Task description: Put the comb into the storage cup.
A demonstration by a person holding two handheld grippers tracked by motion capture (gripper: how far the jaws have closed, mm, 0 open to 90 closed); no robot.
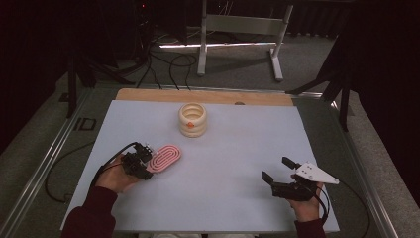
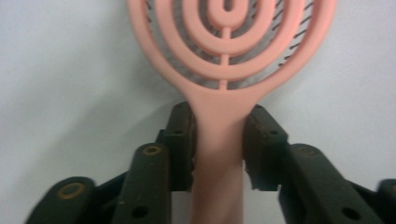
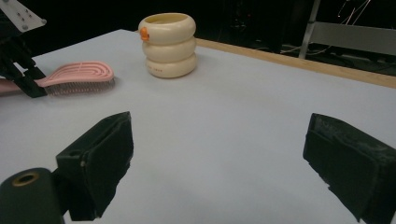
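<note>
Toward the far middle of the white table stands a cream container built like three stacked rings, with a small orange mark on its upper ring; its mouth is open at the top, and what lies inside cannot be made out. It stands upright, a little back from the wooden strip along the table's far edge. Nearer the person, on the left side, a pink hairbrush lies flat, bristles down, well apart from the container. The left gripper has its jaws clamped on the brush's handle, one pad pressing each side just below the oval head, as the left gripper view shows. The right gripper rests near the table's near right corner with its jaws spread wide and nothing between them. Between the two grippers and across the right half of the table the white surface lies bare. Metal rails run outside the board's left and right edges.
</note>
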